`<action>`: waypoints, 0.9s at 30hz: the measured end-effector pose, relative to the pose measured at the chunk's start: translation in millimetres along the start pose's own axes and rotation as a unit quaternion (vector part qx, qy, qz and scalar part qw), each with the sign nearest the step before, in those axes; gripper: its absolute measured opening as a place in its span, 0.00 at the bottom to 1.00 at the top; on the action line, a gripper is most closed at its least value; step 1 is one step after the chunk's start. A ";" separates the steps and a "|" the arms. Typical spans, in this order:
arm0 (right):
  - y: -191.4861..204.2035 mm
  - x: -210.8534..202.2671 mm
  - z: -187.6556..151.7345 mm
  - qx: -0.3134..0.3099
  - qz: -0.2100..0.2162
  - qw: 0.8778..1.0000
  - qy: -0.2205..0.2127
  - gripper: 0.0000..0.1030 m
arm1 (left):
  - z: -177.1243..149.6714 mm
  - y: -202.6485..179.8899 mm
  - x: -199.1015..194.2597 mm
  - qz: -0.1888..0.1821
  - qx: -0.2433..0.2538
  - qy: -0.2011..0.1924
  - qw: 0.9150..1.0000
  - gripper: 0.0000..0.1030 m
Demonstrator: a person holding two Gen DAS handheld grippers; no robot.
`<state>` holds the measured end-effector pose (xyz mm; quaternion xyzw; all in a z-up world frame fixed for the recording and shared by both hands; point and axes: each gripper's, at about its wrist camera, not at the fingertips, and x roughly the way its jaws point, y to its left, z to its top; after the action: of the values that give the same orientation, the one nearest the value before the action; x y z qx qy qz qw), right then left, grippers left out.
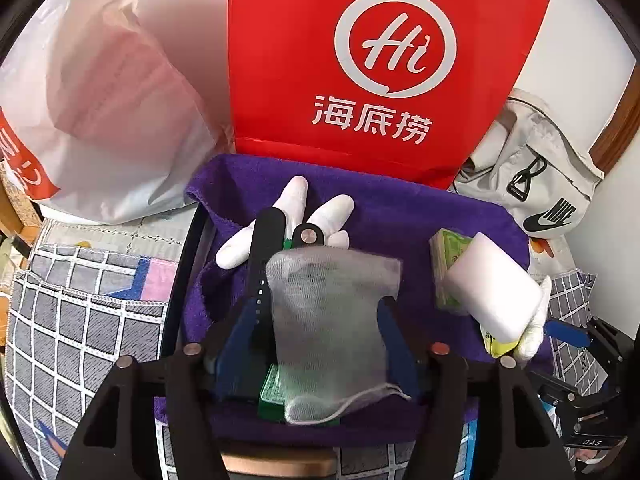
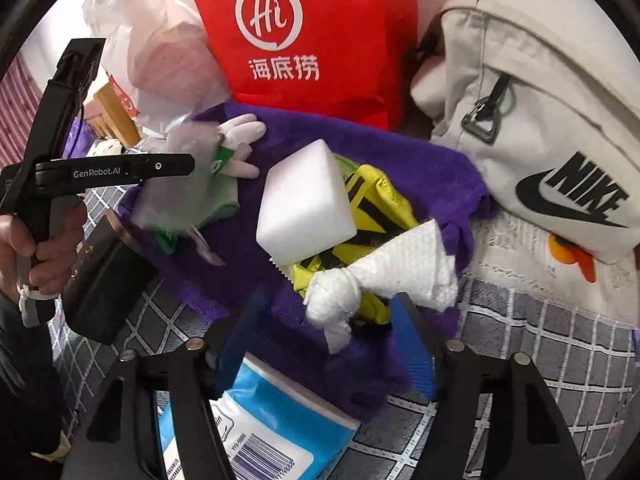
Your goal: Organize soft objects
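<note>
I judge the job about midway: several soft things are gathered on the purple towel (image 1: 400, 208), but nothing looks put away yet.

My left gripper (image 1: 320, 316) is clamped on a mesh pouch (image 1: 332, 320), with a green packet (image 1: 276, 392) caught behind it. They hang over the near part of the towel, in front of a white glove (image 1: 296, 208) lying on it.

My right gripper (image 2: 324, 332) has its jaws standing apart. Between them sits a knotted paper towel (image 2: 384, 276), though I cannot tell whether they touch it. It rests on a yellow packet (image 2: 376, 204) beside a white sponge block (image 2: 304, 204), all on the towel's right part.

As for containers, the red paper bag (image 1: 360, 60), the white plastic bag (image 1: 100, 112) and the grey backpack (image 2: 540, 120) stand behind the towel. The plastic bag shows something pink through its wall; I cannot see into the other two. A blue tissue pack (image 2: 256, 420) lies off the towel, near me, still to be sorted.
</note>
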<state>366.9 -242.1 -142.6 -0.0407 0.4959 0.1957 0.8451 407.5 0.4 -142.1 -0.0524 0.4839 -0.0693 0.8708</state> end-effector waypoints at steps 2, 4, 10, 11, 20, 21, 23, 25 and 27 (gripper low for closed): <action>-1.3 -3.9 -1.2 0.012 -0.003 1.000 -0.004 0.70 | -0.2 0.3 -5.3 0.007 -0.001 -0.003 1.000 0.65; -2.1 -8.0 -2.3 0.021 -0.007 1.000 -0.009 0.70 | -1.1 0.7 -13.3 0.013 0.000 -0.008 1.000 0.66; 5.4 -37.8 -7.8 0.043 -0.025 0.998 -0.037 0.72 | -13.1 -1.7 -48.6 0.021 0.004 -0.022 1.000 0.66; 9.3 -46.2 -9.3 0.049 -0.030 0.997 -0.045 0.73 | -16.6 -3.4 -55.9 0.024 0.005 -0.026 0.999 0.66; 54.2 -110.3 -33.4 0.066 -0.059 0.992 -0.085 0.83 | -66.3 -18.3 -131.3 0.029 0.012 -0.073 0.997 0.75; 62.0 -119.3 -39.1 0.066 -0.062 0.992 -0.092 0.83 | -75.1 -20.3 -142.8 0.031 0.013 -0.081 0.996 0.76; 78.5 -137.6 -50.4 0.064 -0.076 0.989 -0.108 0.84 | -89.6 -23.8 -161.1 0.033 0.017 -0.093 0.995 0.79; 91.2 -152.9 -61.4 0.061 -0.090 0.986 -0.123 0.90 | -104.0 -27.6 -178.9 0.035 0.020 -0.103 0.994 0.84; 105.3 -170.3 -74.6 0.058 -0.103 0.983 -0.142 0.96 | -120.0 -31.5 -196.5 0.037 0.024 -0.113 0.993 0.86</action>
<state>193.0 -214.3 -21.6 -0.0143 0.3741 0.0821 0.9236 200.7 0.2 -36.0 -0.0207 0.3820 -0.0424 0.9230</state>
